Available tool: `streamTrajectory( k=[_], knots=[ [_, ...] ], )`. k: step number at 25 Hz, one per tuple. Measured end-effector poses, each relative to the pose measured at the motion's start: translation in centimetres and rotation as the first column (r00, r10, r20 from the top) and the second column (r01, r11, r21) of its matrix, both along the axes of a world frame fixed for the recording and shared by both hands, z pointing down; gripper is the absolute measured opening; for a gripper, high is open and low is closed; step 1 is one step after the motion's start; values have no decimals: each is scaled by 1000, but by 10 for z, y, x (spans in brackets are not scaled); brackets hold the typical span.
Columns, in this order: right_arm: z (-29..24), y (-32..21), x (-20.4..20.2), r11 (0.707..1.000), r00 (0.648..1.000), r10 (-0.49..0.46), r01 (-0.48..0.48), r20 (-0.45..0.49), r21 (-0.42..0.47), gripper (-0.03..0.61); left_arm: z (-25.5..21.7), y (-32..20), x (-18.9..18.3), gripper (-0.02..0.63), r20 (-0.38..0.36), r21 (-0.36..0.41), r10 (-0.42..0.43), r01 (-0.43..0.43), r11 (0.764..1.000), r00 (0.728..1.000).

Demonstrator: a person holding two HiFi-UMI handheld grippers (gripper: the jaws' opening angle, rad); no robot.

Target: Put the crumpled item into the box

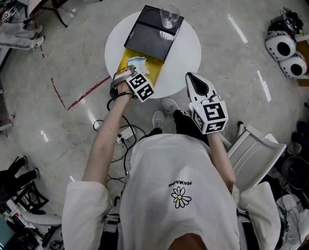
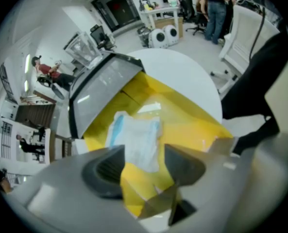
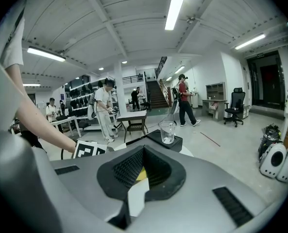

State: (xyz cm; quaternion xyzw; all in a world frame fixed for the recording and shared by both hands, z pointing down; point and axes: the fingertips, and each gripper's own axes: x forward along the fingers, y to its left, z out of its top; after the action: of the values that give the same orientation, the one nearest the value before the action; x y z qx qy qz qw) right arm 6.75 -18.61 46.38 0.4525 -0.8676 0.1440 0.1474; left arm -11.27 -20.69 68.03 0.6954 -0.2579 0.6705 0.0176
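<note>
Yellow cardboard lined the open box (image 1: 122, 60) at the near left of the round white table (image 1: 188, 53), and its black lid (image 1: 153, 35) lay folded back toward the far side with a clear glass (image 1: 169, 15) standing on it. The crumpled item (image 1: 136, 63), white with a pale blue edge, lay inside that box on the yellow floor. Your left gripper (image 1: 126, 75) hung right over the box's near end. In the left gripper view its jaws stood wide apart, and the crumpled item (image 2: 136, 137) reached down between them with its near end. The dark pads (image 2: 107, 166) were not pressed on it, though whether the left one brushed it could not be told. Behind the item, the yellow box (image 2: 187, 118) ran toward the raised lid (image 2: 105, 81). Your right gripper (image 1: 192, 78) was held apart from the box, over the table's near right edge. In the right gripper view its jaws were closed together with nothing between them, and the glass (image 3: 167, 131) showed beyond them on the lid.
</note>
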Motion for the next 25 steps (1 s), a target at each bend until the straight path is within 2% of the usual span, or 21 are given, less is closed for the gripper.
streamTrajectory(
  k=[6,9,13,16,19,22,25],
  knots=[
    [-7,-2,-7,1000,1000,-11,10,9,24,0,-16,-10,4,247,-25,42,-10,11,999,1000],
    [-12,-3,-11,999,1000,-30,29,8,44,0,-45,-28,11,232,-100,111,-57,68,991,993],
    [-24,-6,-26,994,998,-70,69,11,80,0,-106,-54,15,219,-230,218,-107,158,963,967],
    [-34,-10,-39,988,995,-104,104,-4,117,0,-157,-67,13,215,-309,302,-115,212,930,944],
    [-43,-13,-50,980,991,-133,134,-21,147,0,-207,-71,10,181,-376,385,-109,262,885,920],
    [-51,-15,-62,973,988,-156,157,-20,167,0,-248,-63,6,161,-451,435,-104,320,842,886],
    [-56,-14,-74,966,983,-184,185,-22,180,0,-281,-48,-4,96,-532,474,-118,410,779,839]
  ],
)
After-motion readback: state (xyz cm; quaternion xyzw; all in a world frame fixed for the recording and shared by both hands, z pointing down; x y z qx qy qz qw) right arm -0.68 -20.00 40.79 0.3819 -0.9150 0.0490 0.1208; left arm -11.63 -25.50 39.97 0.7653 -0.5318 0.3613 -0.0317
